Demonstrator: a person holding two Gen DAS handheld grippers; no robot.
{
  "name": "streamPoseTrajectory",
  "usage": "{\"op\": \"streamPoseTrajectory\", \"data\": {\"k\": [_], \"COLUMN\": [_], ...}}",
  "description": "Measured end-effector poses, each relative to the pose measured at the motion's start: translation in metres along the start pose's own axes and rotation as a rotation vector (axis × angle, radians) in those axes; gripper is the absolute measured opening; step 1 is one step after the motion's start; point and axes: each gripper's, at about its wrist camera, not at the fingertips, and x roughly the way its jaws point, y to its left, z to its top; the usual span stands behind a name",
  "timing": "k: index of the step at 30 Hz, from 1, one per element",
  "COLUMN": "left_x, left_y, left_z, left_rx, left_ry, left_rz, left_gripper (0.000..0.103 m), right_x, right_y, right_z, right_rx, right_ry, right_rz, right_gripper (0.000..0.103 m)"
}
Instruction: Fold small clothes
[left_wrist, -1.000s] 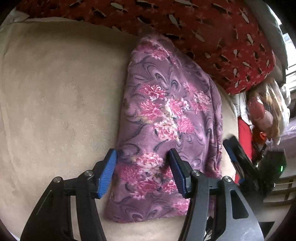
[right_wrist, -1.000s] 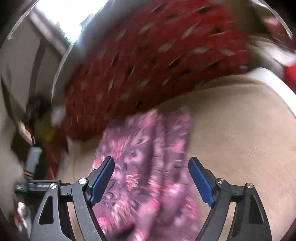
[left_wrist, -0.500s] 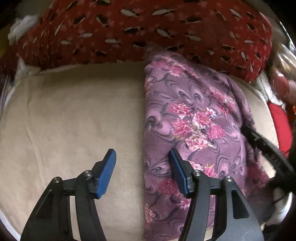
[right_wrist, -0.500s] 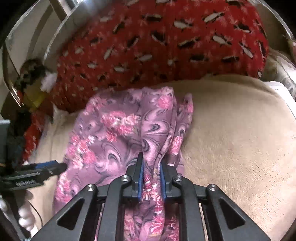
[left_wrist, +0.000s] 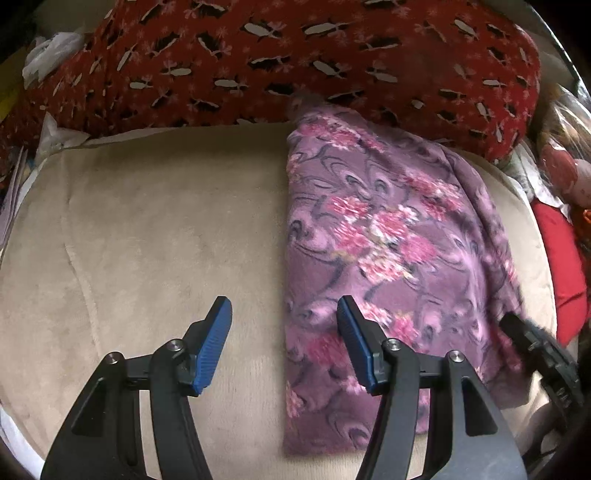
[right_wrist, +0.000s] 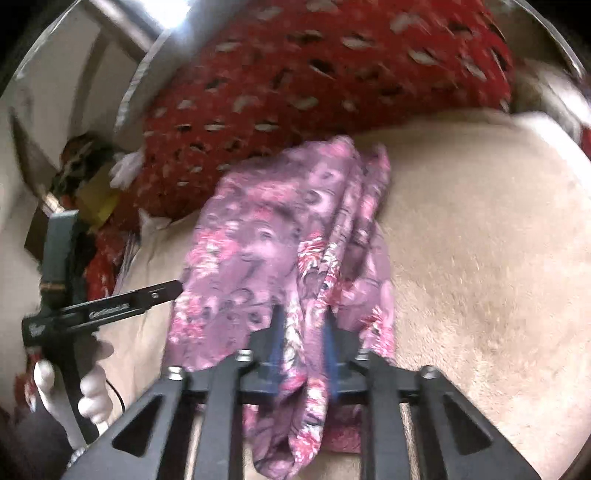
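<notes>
**Right gripper pinches the floral garment; left gripper spread wide beside it**

Left wrist view: the left gripper (left_wrist: 282, 343) hangs with its blue-padded fingers spread wide and nothing between them. Its left pad sits over the beige cushion (left_wrist: 147, 240), its right pad over the near edge of the purple floral garment (left_wrist: 388, 251). The garment lies in a long folded strip on the right half of the cushion, its far end touching the red patterned blanket (left_wrist: 295, 55). At the garment's right edge, part of the right gripper (left_wrist: 532, 347) shows, blurred.

Right wrist view: the right gripper (right_wrist: 301, 354) is clamped on a bunched fold of the garment (right_wrist: 266, 236), fabric spilling down between the fingers. The picture is motion-blurred.
</notes>
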Motion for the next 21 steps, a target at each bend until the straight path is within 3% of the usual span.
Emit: {"op": "streamPoseTrajectory", "data": {"k": [4,5,8,9,14,17,20,21], "left_x": [-0.002,0.006,0.016,0.014,0.012,0.023,0.036,0.039], "left_y": [0.002,0.002,0.007,0.010,0.033,0.036,0.033,0.031], "left_z": [-0.013,-0.018,-0.026,-0.026,0.007,0.030,0.051,0.058], "left_rx": [0.015,0.020,0.022,0.022,-0.070,-0.138,-0.173,-0.178], "left_ry": [0.003,0.032,0.089,0.088,0.082,0.095,0.124,0.125], "left_rz": [0.005,0.010,-0.014,-0.031,-0.104,-0.138,-0.179,-0.190], "left_gripper": [0.062,0.063,0.064,0.063,0.064,0.064,0.064,0.064], "right_x": [-0.022,-0.019,0.015,0.014,-0.009,0.005,0.044,0.056], "right_y": [0.006,0.003,-0.017,-0.018,-0.014,-0.017,-0.022,-0.025], "right_z": [0.000,-0.002,-0.017,-0.017,0.017,0.047,0.070,0.074], "right_rx": [-0.032,-0.033,-0.003,0.005,0.079,0.127,0.160,0.177], "right_ry": [-0.086,-0.078,0.074,0.068,-0.077,-0.112,-0.054,-0.012], "right_rz": [0.031,0.014,-0.078,-0.074,-0.028,-0.015,-0.060,-0.070], "right_gripper": [0.013,0.013,0.013,0.014,0.025,0.041,0.043,0.038]}}
